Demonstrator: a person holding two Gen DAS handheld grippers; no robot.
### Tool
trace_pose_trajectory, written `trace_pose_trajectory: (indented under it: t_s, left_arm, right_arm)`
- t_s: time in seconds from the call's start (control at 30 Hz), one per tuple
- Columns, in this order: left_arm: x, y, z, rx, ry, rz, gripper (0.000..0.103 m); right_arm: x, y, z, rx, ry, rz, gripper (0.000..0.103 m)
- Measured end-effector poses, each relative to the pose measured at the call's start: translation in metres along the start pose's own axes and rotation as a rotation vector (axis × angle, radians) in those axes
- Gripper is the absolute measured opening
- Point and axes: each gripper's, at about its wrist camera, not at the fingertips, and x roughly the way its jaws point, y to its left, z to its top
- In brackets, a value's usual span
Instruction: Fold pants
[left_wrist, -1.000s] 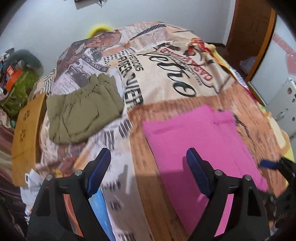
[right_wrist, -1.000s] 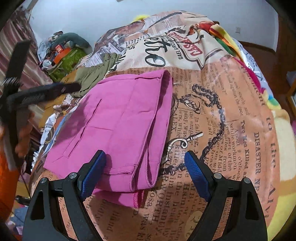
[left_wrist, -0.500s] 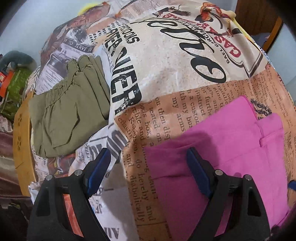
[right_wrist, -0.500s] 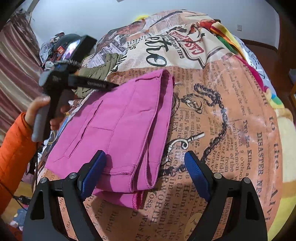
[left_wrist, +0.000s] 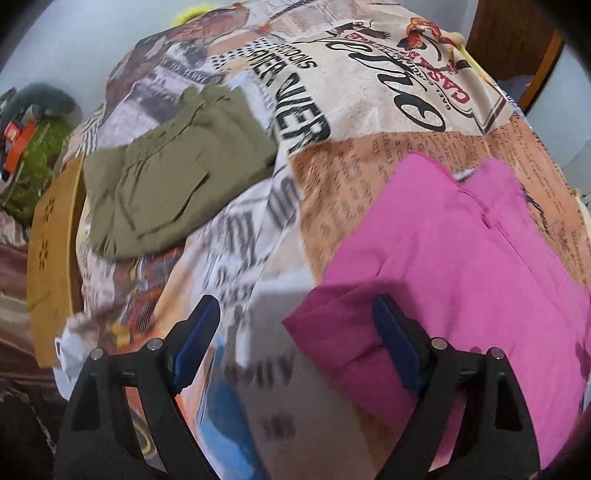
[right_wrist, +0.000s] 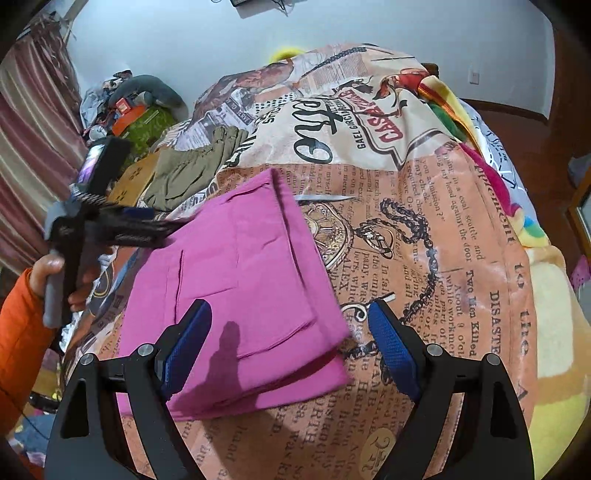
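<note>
Left tool (left_wrist: 295, 339) angled steeply down over the bed's left edge, blue-padded jaws spread wide with nothing gripped; a hand (right_wrist: 55, 275) in an orange sleeve (right_wrist: 22, 339) holds its grip. Right tool (right_wrist: 290, 338) tilts down near the bed's front edge, jaws likewise wide and empty

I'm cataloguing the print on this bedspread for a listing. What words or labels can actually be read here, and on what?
All legible text is on the printed bedspread:
"CASA" in red letters, rest of the word unclear
"GAEL GARCIA", beside it
"DISASTE", large, cut off
"Two Men Killed"
"to the"
"VER", end of a big black word
Small newsprint columns: too small to read reliably.
Pink pants, olive pants: no text.
</note>
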Motion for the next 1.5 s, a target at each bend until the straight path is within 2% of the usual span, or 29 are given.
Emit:
trace_pose_trajectory:
  t_s: [0.37, 0.6, 0.77, 0.87, 1.07, 1.17, 1.23, 1.33, 1.5]
  left_arm:
    - [-0.037, 0.009, -0.073, -0.021, -0.044, -0.047, 0.090]
    - [-0.048, 0.003, -0.100, -0.070, -0.058, -0.098, 0.090]
    - [-0.063, 0.002, -0.107, -0.054, -0.142, 0.020, 0.089]
    - [-0.064, 0.011, -0.108, -0.080, -0.141, -0.010, 0.089]
    - [-0.053, 0.010, -0.113, -0.087, -0.131, -0.004, 0.089]
    - [-0.055, 0.007, -0.115, -0.073, -0.142, 0.032, 0.089]
    - [-0.055, 0.005, -0.117, -0.058, -0.144, 0.056, 0.089]
    - [-0.054, 0.006, -0.119, -0.044, -0.143, 0.076, 0.089]
    - [-0.056, 0.011, -0.115, -0.018, -0.122, 0.138, 0.088]
  right_arm:
    - [-0.008, 0.010, -0.006, -0.002, -0.010, -0.024, 0.084]
    - [-0.017, 0.019, -0.008, -0.019, -0.038, -0.029, 0.084]
    - [-0.021, 0.020, -0.011, -0.028, -0.048, -0.038, 0.084]
    - [-0.018, 0.017, -0.012, -0.028, -0.046, -0.041, 0.083]
    - [0.009, 0.006, -0.018, -0.011, 0.037, -0.038, 0.069]
    - [0.020, 0.004, -0.025, -0.019, 0.065, -0.016, 0.063]
    - [0.018, 0.005, -0.026, -0.034, 0.057, 0.001, 0.055]
    - [0.014, 0.010, -0.027, -0.067, 0.048, -0.007, 0.049]
    - [0.012, 0.012, -0.025, -0.081, 0.052, -0.011, 0.048]
